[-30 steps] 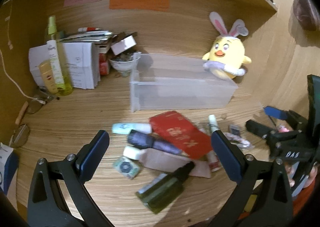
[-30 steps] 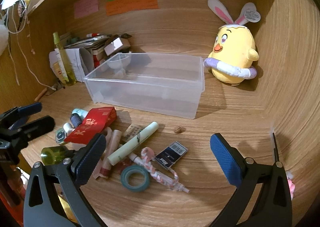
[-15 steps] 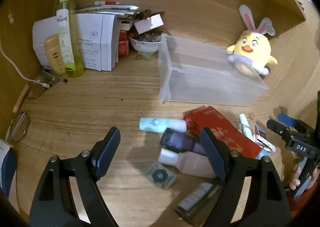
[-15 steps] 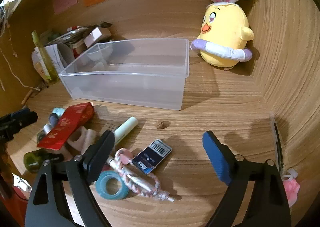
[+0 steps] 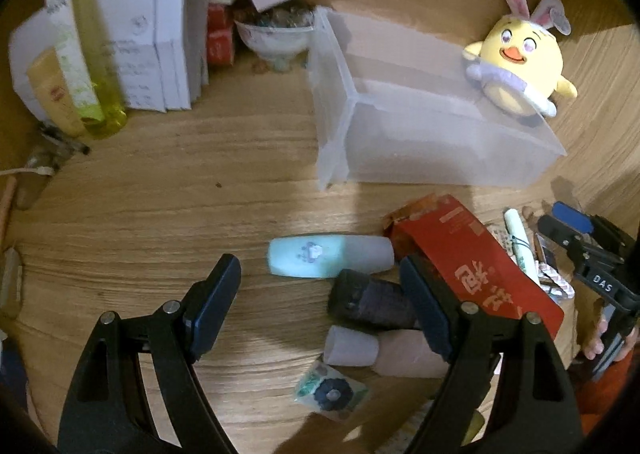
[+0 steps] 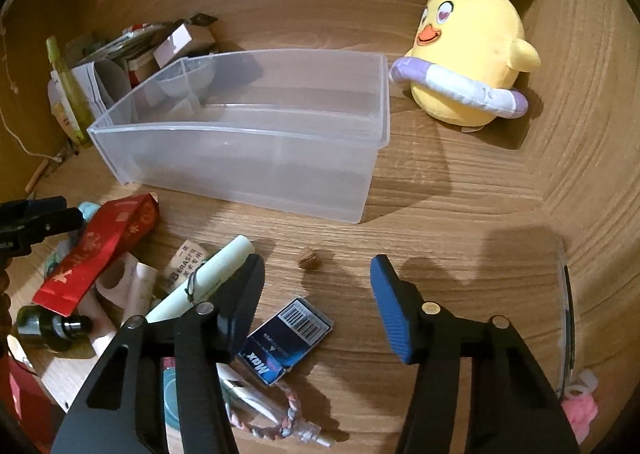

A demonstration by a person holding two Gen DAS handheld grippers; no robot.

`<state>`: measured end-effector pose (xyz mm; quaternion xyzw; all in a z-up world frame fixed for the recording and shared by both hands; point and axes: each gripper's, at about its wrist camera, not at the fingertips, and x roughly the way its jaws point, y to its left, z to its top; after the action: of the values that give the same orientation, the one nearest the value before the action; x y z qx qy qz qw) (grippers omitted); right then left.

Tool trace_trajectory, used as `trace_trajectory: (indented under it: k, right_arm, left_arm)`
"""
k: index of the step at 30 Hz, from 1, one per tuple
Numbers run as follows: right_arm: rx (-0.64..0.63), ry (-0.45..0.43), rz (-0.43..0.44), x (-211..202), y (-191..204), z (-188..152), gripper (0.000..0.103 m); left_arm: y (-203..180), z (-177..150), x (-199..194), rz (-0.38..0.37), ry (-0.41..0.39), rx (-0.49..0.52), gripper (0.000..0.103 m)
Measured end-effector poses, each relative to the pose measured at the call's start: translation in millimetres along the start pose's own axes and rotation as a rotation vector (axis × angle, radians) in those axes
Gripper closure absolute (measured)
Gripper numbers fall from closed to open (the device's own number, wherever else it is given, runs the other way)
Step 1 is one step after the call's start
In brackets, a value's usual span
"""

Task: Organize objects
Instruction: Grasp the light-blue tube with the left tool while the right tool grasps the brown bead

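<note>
A clear plastic bin (image 6: 256, 134) stands empty on the wooden desk; it also shows in the left wrist view (image 5: 420, 134). In front of it lies a pile of small items. My left gripper (image 5: 320, 294) is open, low over a pale blue tube (image 5: 328, 256), a dark purple bottle (image 5: 372, 302) and a red packet (image 5: 476, 270). My right gripper (image 6: 316, 294) is open, just above a dark blue staple box (image 6: 288, 338), with a pale green pen (image 6: 204, 278) by its left finger. Neither holds anything.
A yellow plush chick (image 6: 468, 54) sits right of the bin. Papers, a bowl and a yellow-green bottle (image 5: 88, 66) crowd the back left. A teal tape roll (image 6: 170, 394), a braided cord (image 6: 276, 414) and a green bottle (image 6: 48, 328) lie near the front.
Both grippers have dropped lower and moved forward over the pile. The left one shifted toward the pale blue tube; the right one closed in over the staple box. Both jaws narrowed slightly.
</note>
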<state>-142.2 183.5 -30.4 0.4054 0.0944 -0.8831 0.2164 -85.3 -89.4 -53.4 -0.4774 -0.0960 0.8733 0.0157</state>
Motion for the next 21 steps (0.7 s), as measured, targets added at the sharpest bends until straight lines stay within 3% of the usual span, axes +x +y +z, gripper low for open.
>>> trace_trajectory:
  k: [5, 13, 17, 21]
  right_arm:
    - [-0.003, 0.019, 0.018, 8.1, -3.1, 2.3, 0.055]
    - [-0.013, 0.059, 0.044, 21.5, -5.5, 4.1, 0.073]
    - [-0.022, 0.057, 0.046, 24.1, -3.7, 5.2, 0.081]
    - [-0.043, 0.048, 0.045, 25.7, -0.7, 6.7, 0.091]
  left_arm:
    - [-4.7, 3.1, 8.7, 0.006, 0.028, 0.015, 0.020]
    - [-11.5, 10.5, 16.5, 0.052, 0.028, 0.082, 0.020]
    - [-8.5, 11.4, 17.0, 0.071, 0.001, 0.088, 0.030]
    - [-6.4, 12.5, 17.2, 0.064, -0.013, 0.073, 0.030]
